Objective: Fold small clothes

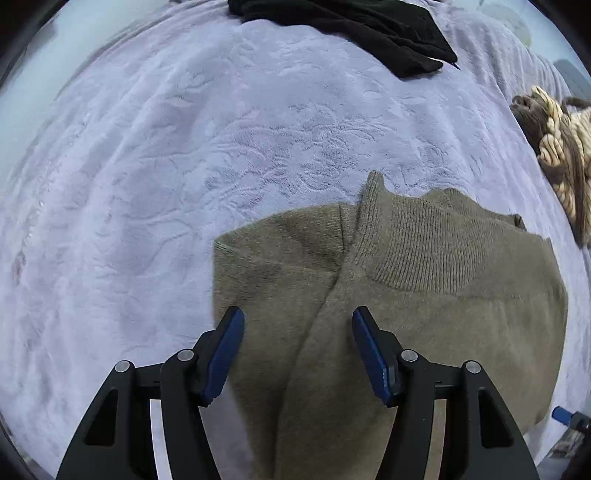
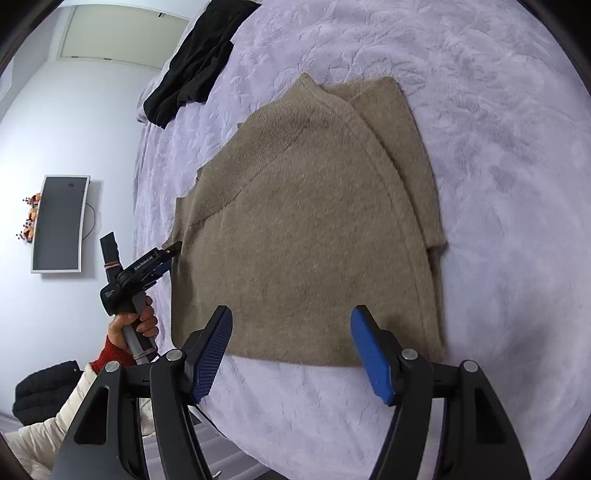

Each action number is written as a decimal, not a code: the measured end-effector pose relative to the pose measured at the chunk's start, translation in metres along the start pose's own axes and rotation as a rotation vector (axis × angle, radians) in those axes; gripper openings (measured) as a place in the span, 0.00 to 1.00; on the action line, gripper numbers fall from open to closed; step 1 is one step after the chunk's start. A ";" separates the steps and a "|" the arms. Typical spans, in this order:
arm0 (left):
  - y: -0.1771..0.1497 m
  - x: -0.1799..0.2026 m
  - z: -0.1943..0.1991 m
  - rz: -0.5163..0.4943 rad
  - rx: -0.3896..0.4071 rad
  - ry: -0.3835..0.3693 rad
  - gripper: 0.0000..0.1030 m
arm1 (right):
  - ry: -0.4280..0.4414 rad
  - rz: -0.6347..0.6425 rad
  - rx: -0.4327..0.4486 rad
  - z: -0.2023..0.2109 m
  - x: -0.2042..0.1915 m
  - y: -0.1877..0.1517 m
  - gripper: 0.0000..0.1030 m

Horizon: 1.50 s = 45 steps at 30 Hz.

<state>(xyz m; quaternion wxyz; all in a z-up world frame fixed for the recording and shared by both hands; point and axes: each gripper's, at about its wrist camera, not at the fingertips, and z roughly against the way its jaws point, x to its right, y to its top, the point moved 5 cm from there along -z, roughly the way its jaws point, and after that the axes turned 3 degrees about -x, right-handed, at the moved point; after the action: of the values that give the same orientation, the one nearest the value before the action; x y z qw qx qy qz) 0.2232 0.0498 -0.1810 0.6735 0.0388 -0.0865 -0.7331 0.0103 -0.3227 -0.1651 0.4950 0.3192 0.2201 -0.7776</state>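
The left gripper [image 1: 297, 350] hung with its jaws spread and empty, pointing steeply down over the olive knit sweater [image 1: 406, 295]. The right gripper [image 2: 291, 350] was likewise spread and empty, poised over the sweater's [image 2: 306, 229] near hem. The garment lay partly folded, sleeves tucked in, close to the near edge of the lavender bedspread [image 2: 498, 110]. For a neat fold, both grippers would best pinch matching corners and lift together, keeping the layers aligned. A black garment [image 1: 351, 26] lay well apart, toward the far edge.
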 end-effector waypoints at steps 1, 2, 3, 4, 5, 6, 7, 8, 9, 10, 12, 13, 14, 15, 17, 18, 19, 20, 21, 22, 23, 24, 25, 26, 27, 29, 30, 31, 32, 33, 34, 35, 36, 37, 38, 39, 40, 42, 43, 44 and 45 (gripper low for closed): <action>-0.004 -0.006 0.010 -0.024 0.003 0.004 0.61 | -0.002 -0.009 -0.004 -0.004 -0.003 -0.007 0.69; -0.011 -0.011 0.016 -0.029 -0.004 -0.016 0.61 | 0.001 -0.022 -0.012 -0.011 -0.007 -0.016 0.69; -0.020 -0.017 0.022 -0.028 -0.022 -0.058 0.61 | 0.009 -0.032 -0.019 -0.017 -0.011 -0.022 0.69; -0.032 -0.022 0.027 -0.021 -0.049 -0.106 0.61 | 0.021 -0.045 -0.027 -0.025 -0.015 -0.029 0.69; -0.043 -0.027 0.030 -0.011 -0.067 -0.140 0.61 | 0.040 -0.066 -0.041 -0.036 -0.020 -0.036 0.69; -0.059 -0.032 0.034 0.000 -0.084 -0.182 0.61 | 0.053 -0.081 -0.052 -0.044 -0.023 -0.041 0.69; -0.072 -0.034 0.035 0.007 -0.097 -0.218 0.61 | 0.064 -0.098 -0.067 -0.056 -0.028 -0.046 0.69; -0.084 -0.035 0.037 0.015 -0.110 -0.251 0.61 | 0.067 -0.107 -0.076 -0.063 -0.030 -0.048 0.69; -0.097 -0.034 0.037 0.022 -0.126 -0.288 0.61 | 0.069 -0.119 -0.091 -0.075 -0.033 -0.053 0.69; -0.108 -0.032 0.037 0.023 -0.138 -0.314 0.61 | 0.069 -0.132 -0.103 -0.084 -0.035 -0.056 0.69; -0.124 -0.025 0.036 0.016 -0.154 -0.354 0.61 | 0.064 -0.150 -0.112 -0.097 -0.036 -0.059 0.69; -0.132 -0.020 0.035 0.009 -0.160 -0.372 0.61 | 0.056 -0.156 -0.110 -0.100 -0.036 -0.061 0.69; -0.138 -0.017 0.035 0.005 -0.163 -0.383 0.61 | 0.048 -0.164 -0.099 -0.101 -0.035 -0.061 0.69; -0.142 -0.012 0.033 0.003 -0.167 -0.395 0.61 | 0.043 -0.172 -0.088 -0.099 -0.033 -0.062 0.69; -0.144 -0.007 0.031 -0.002 -0.164 -0.401 0.61 | 0.040 -0.200 -0.055 -0.092 -0.026 -0.061 0.69; -0.144 -0.004 0.029 -0.004 -0.165 -0.403 0.61 | 0.038 -0.218 -0.029 -0.086 -0.021 -0.060 0.69; -0.143 -0.003 0.027 0.001 -0.166 -0.406 0.61 | 0.037 -0.234 -0.005 -0.080 -0.016 -0.058 0.69; -0.140 -0.004 0.023 0.012 -0.169 -0.414 0.60 | 0.041 -0.257 0.029 -0.073 -0.009 -0.056 0.69; -0.139 -0.003 0.020 0.027 -0.175 -0.427 0.49 | 0.049 -0.277 0.054 -0.068 -0.003 -0.053 0.69; -0.136 -0.004 0.015 0.036 -0.184 -0.426 0.41 | 0.059 -0.297 0.078 -0.064 0.002 -0.051 0.69; -0.135 -0.005 0.011 0.040 -0.195 -0.420 0.26 | 0.069 -0.323 0.107 -0.060 0.009 -0.048 0.69; -0.134 -0.005 0.008 0.040 -0.204 -0.422 0.10 | 0.080 -0.355 0.137 -0.058 0.016 -0.044 0.69; -0.135 -0.003 0.006 0.041 -0.212 -0.432 0.07 | 0.094 -0.387 0.151 -0.058 0.022 -0.042 0.66; -0.135 -0.002 0.007 0.038 -0.213 -0.433 0.07 | 0.115 -0.425 0.156 -0.059 0.027 -0.040 0.42; -0.135 -0.002 0.011 0.026 -0.206 -0.429 0.07 | 0.121 -0.455 0.153 -0.059 0.031 -0.038 0.21; -0.138 -0.001 0.023 -0.020 -0.180 -0.417 0.07 | 0.104 -0.402 0.155 -0.050 0.022 -0.035 0.08; -0.141 -0.002 0.029 -0.037 -0.168 -0.407 0.07 | 0.089 -0.321 0.161 -0.041 0.011 -0.033 0.08; -0.144 -0.004 0.031 -0.044 -0.163 -0.396 0.07 | 0.073 -0.261 0.161 -0.035 0.003 -0.033 0.08; -0.147 -0.007 0.030 -0.046 -0.163 -0.383 0.07 | 0.050 -0.218 0.152 -0.030 -0.001 -0.034 0.08; -0.151 -0.009 0.028 -0.048 -0.166 -0.366 0.07 | 0.020 -0.194 0.138 -0.028 -0.002 -0.036 0.08; -0.156 -0.011 0.022 -0.051 -0.174 -0.341 0.07 | -0.008 -0.187 0.126 -0.029 0.002 -0.037 0.08; -0.160 -0.013 0.016 -0.052 -0.181 -0.323 0.07 | -0.043 -0.188 0.113 -0.032 0.008 -0.038 0.08; -0.163 -0.014 0.010 -0.046 -0.187 -0.312 0.07 | -0.078 -0.199 0.093 -0.038 0.018 -0.040 0.08; -0.165 -0.016 0.005 -0.032 -0.189 -0.308 0.07 | -0.103 -0.212 0.072 -0.044 0.026 -0.042 0.07; -0.166 -0.018 0.004 -0.016 -0.187 -0.310 0.07 | -0.129 -0.232 0.050 -0.050 0.035 -0.045 0.08; -0.165 -0.019 0.005 -0.001 -0.182 -0.311 0.07 | -0.153 -0.247 0.034 -0.054 0.041 -0.049 0.08; -0.164 -0.020 0.007 0.008 -0.176 -0.309 0.07 | -0.167 -0.250 0.026 -0.054 0.044 -0.051 0.08; -0.164 -0.022 0.011 0.023 -0.163 -0.304 0.07 | -0.176 -0.233 0.015 -0.053 0.044 -0.057 0.08; -0.165 -0.025 0.013 0.029 -0.163 -0.307 0.07 | -0.185 -0.227 0.008 -0.051 0.043 -0.060 0.08; -0.166 -0.028 0.015 0.039 -0.161 -0.312 0.07 | -0.193 -0.223 -0.001 -0.050 0.043 -0.062 0.08; -0.166 -0.029 0.017 0.050 -0.158 -0.315 0.07 | -0.199 -0.222 -0.014 -0.049 0.042 -0.065 0.08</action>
<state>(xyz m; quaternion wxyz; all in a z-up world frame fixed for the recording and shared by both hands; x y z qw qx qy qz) 0.0603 0.0930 -0.1959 0.6705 -0.1317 -0.1342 -0.7177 -0.0480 -0.2902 -0.2277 0.4276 0.2110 0.2093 -0.8537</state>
